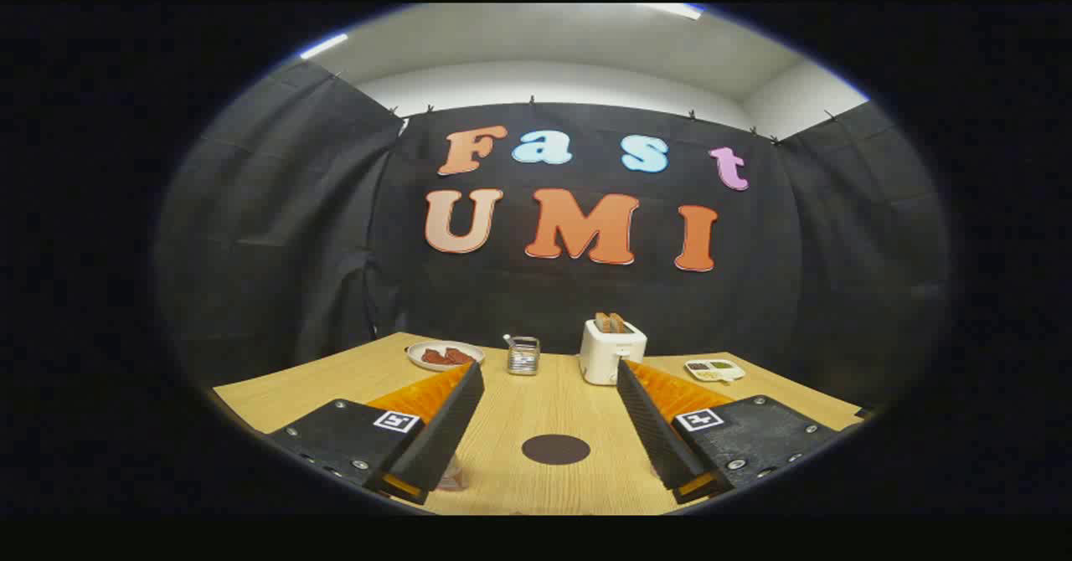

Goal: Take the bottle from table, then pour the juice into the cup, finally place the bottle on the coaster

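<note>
My gripper [549, 370] hangs open above the wooden table [519, 414], with nothing between its two black-and-orange fingers. A dark round coaster [555, 449] lies flat on the table in the gap between the fingers, close to me. Part of a pale, pinkish see-through object [452, 477] peeks out from under the left finger; the finger hides most of it, so I cannot tell what it is.
Beyond the fingertips stand a white toaster [612, 348] with bread in its slots and a small metal holder [523, 356]. A white plate [445, 354] with brown food sits at the far left, a small white sectioned dish [714, 369] at the far right.
</note>
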The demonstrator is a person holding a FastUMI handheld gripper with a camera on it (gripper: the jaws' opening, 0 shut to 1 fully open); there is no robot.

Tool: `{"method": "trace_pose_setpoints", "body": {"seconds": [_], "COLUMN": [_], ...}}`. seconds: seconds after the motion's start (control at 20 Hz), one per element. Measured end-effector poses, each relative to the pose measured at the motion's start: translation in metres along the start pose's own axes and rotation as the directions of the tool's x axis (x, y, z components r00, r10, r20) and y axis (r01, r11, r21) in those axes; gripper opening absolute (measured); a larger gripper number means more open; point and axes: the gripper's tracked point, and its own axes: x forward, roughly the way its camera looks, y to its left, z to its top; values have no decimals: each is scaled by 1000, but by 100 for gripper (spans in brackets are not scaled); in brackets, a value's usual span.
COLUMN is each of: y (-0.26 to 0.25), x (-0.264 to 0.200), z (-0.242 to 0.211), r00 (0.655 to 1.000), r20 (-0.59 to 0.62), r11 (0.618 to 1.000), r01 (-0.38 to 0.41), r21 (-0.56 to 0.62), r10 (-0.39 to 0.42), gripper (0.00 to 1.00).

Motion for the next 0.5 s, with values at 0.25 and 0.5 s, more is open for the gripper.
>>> {"method": "trace_pose_setpoints", "body": {"seconds": [0.25,0.5], "y": [16,32], "x": [-1,-6], "z": [18,36], "r00": [1000,998], "r20": [23,57], "r11": [996,995], "r01": [-18,-13], "r21": [-88,-95], "r10": [21,18], "gripper": [95,95]}}
